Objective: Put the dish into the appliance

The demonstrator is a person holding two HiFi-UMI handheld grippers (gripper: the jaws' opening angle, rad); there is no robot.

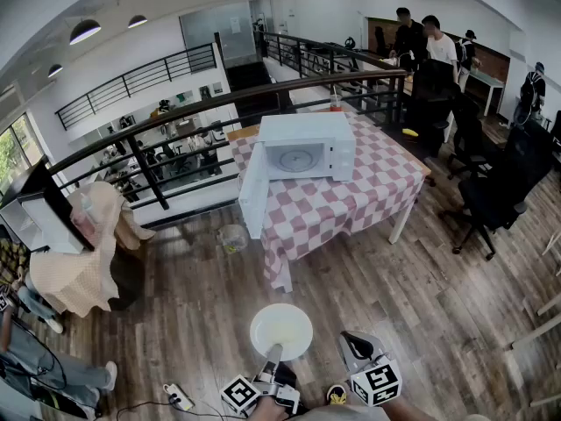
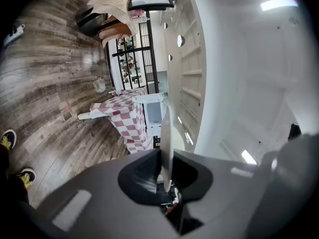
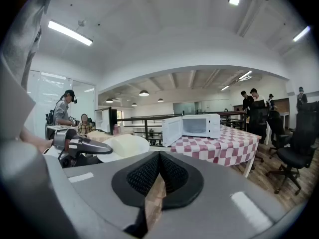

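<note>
A round white dish hangs low over the wooden floor, with my left gripper shut on its near rim. In the left gripper view the dish shows edge-on, pinched between the dark pads. The white microwave stands on a red-and-white checked table ahead, a few steps away, its door swung wide open to the left and its chamber empty. My right gripper is beside the dish on the right, shut with nothing in it. The right gripper view shows the dish, the microwave and its own shut gripper.
Black office chairs stand right of the table. A dark railing runs behind it. An armchair draped with a beige cloth is at the left. A power strip and a small jar lie on the floor. People stand at the back right.
</note>
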